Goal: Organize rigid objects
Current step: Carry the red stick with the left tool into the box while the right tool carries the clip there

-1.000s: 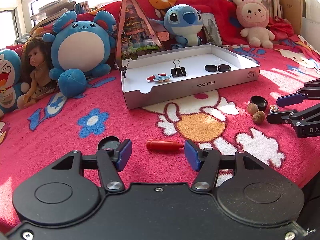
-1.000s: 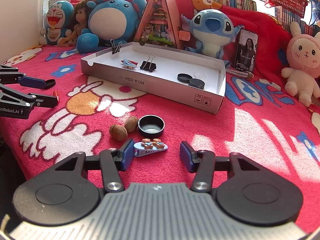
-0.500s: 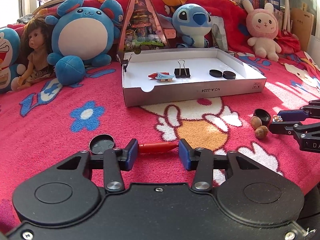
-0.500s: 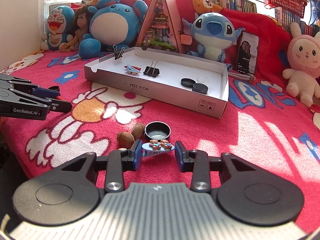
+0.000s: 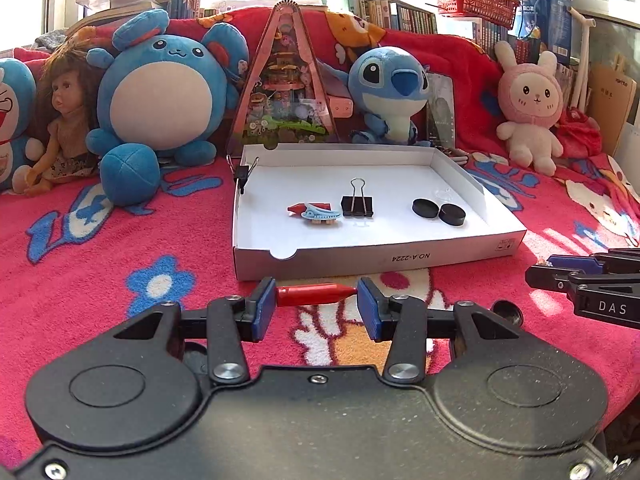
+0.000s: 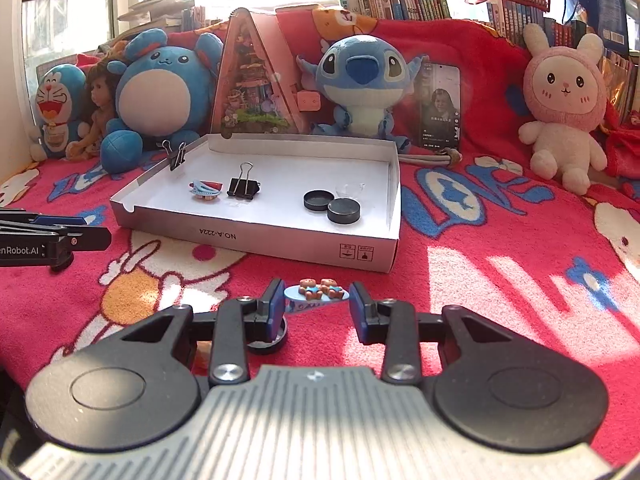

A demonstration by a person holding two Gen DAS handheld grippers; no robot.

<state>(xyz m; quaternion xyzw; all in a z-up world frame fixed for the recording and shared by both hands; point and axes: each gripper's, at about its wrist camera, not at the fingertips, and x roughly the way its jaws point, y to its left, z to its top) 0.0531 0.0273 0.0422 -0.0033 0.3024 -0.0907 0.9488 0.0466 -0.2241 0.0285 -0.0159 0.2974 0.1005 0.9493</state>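
My left gripper [image 5: 317,303] is shut on a red crayon [image 5: 316,294], held end to end above the red blanket in front of the white box [image 5: 380,257]. My right gripper [image 6: 316,305] is shut on a blue hair clip with two bear figures [image 6: 316,290], lifted above the blanket near the box's front right corner [image 6: 372,254]. Inside the box lie a red crayon with a blue hair clip [image 5: 316,212], a black binder clip [image 5: 357,204] and two black round lids [image 5: 439,210]. A second binder clip [image 5: 242,172] grips the box's left wall.
Plush toys, a doll, a triangular display case [image 5: 285,80] and a phone [image 6: 440,106] stand behind the box. A black lid [image 6: 266,340] lies on the blanket under my right gripper. The right gripper shows at the right edge of the left wrist view [image 5: 588,280].
Both grippers closed on their objects, the left on the crayon and the right on the bear clip, then lifted them off the blanket and moved closer to the box.
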